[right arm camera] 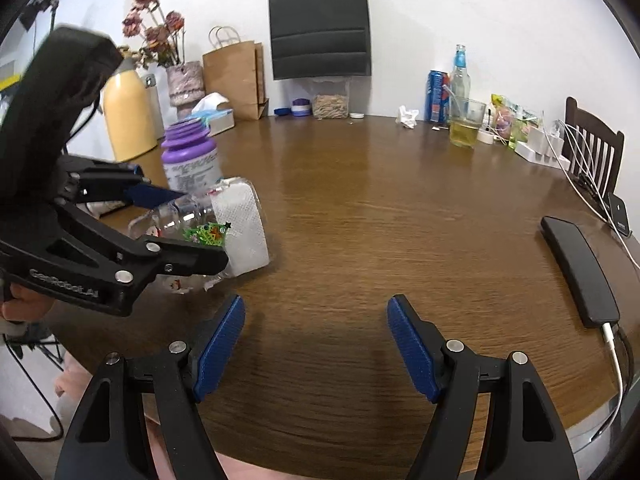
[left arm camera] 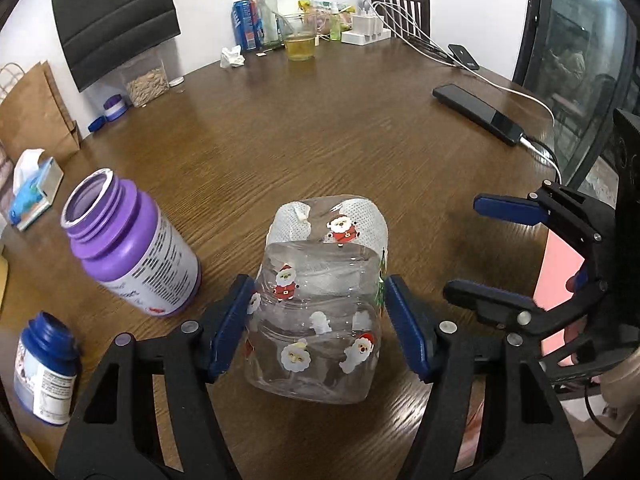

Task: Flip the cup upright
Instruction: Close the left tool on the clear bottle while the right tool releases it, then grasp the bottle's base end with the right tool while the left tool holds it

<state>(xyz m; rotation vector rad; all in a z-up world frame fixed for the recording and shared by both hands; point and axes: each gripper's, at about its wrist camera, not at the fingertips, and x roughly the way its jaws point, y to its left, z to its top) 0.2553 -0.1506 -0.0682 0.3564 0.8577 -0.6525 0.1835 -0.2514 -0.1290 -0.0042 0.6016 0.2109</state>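
A clear plastic cup (left arm camera: 320, 312) with Santa stickers and a white mesh band at its far end lies tilted between the fingers of my left gripper (left arm camera: 320, 320). Both blue pads touch its sides, so the gripper is shut on it. In the right wrist view the cup (right arm camera: 240, 224) shows at the left, lying on its side, held by the left gripper (right arm camera: 192, 228). My right gripper (right arm camera: 316, 344) is open and empty over the table's near edge; it also shows at the right of the left wrist view (left arm camera: 484, 252).
A purple open bottle (left arm camera: 132, 252) stands left of the cup, and a small blue-capped bottle (left arm camera: 44, 368) nearer. A black phone (left arm camera: 480, 114) on a cable lies at the right. A glass of yellow liquid (left arm camera: 299, 42), bottles, chargers and bags line the round wooden table's (left arm camera: 320, 140) far edge.
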